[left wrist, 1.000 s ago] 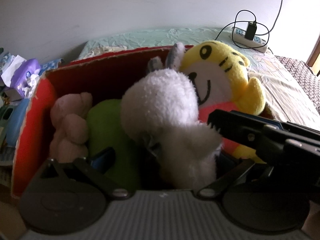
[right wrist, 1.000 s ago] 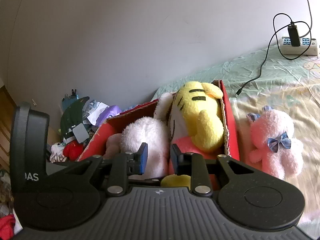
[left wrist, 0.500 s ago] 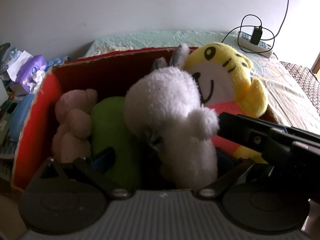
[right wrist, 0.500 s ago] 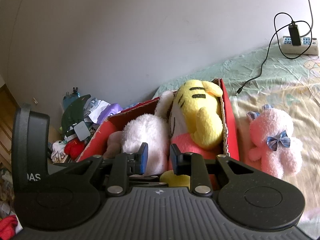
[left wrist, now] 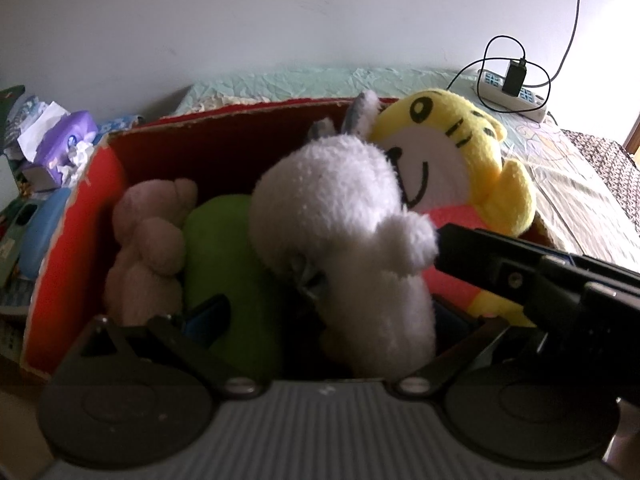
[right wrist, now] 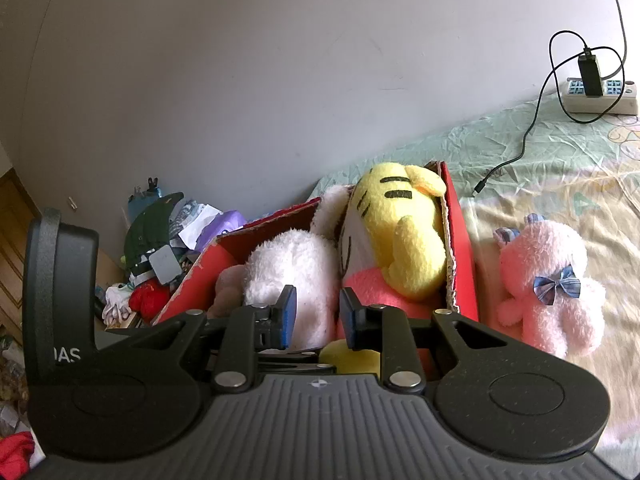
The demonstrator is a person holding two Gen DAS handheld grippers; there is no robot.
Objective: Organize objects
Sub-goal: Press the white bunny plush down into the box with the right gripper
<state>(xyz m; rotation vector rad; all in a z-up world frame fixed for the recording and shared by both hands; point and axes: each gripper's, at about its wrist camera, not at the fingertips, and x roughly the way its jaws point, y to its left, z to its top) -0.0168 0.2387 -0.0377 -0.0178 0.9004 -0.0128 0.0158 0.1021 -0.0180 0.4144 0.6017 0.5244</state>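
A red cardboard box [left wrist: 72,240] [right wrist: 462,248] on the bed holds a yellow tiger plush [left wrist: 452,160] [right wrist: 400,232], a white rabbit plush [left wrist: 344,216] [right wrist: 288,264], a green plush [left wrist: 224,252] and a beige plush [left wrist: 148,240]. My left gripper [left wrist: 324,320] is open over the box, its fingers either side of the white rabbit, not squeezing it. My right gripper [right wrist: 316,316] is open and empty just before the box. A pink plush with a blue bow [right wrist: 548,288] lies on the bed right of the box.
A white power strip with a charger and cable [right wrist: 596,92] [left wrist: 512,88] lies on the bed by the wall. A purple tissue pack [left wrist: 60,144] and cluttered items [right wrist: 156,248] sit left of the box. The right gripper's body [left wrist: 560,280] crosses the left wrist view.
The left gripper has pulled back and up a little from the box, with the white rabbit resting inside. The right gripper has drawn back slightly.
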